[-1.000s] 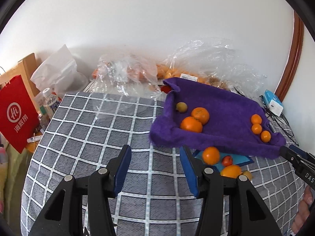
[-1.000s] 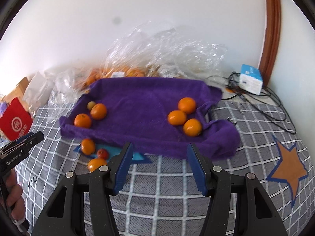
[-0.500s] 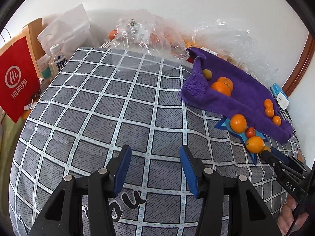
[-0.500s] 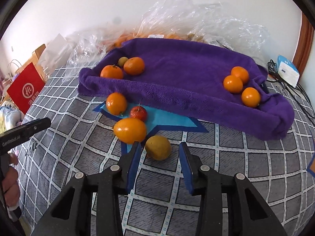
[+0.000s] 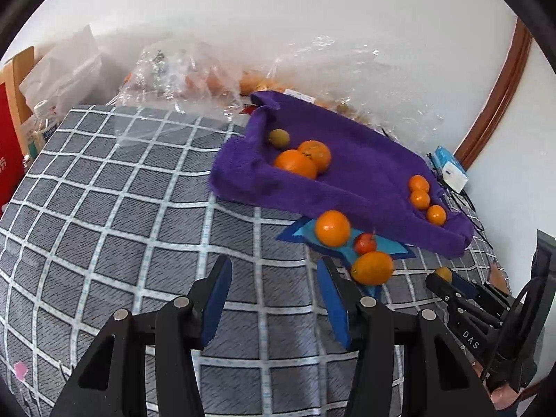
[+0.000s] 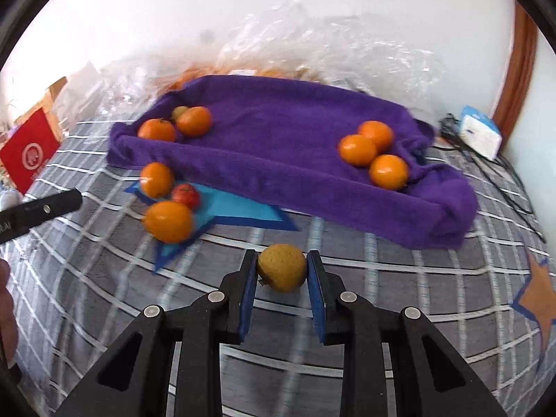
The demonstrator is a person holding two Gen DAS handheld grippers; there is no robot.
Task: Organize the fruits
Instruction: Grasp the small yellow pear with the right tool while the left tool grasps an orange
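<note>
Right gripper (image 6: 282,271) up close, blue pads pinching a dull yellow round fruit (image 6: 282,268) just above the grey checked cloth (image 6: 104,299). Left gripper (image 5: 274,299) hangs wide open, holding nothing. At ten o'clock from the yellow fruit, two oranges and a small red fruit (image 6: 186,195) sit on the blue star patch (image 6: 239,210). Beyond, the rumpled purple towel (image 6: 278,153) cradles three oranges at one o'clock, two oranges with a greenish fruit at eleven.

Purple towel (image 6: 278,160) (grey-checked cloth (image 6: 104,278) beneath)
</note>
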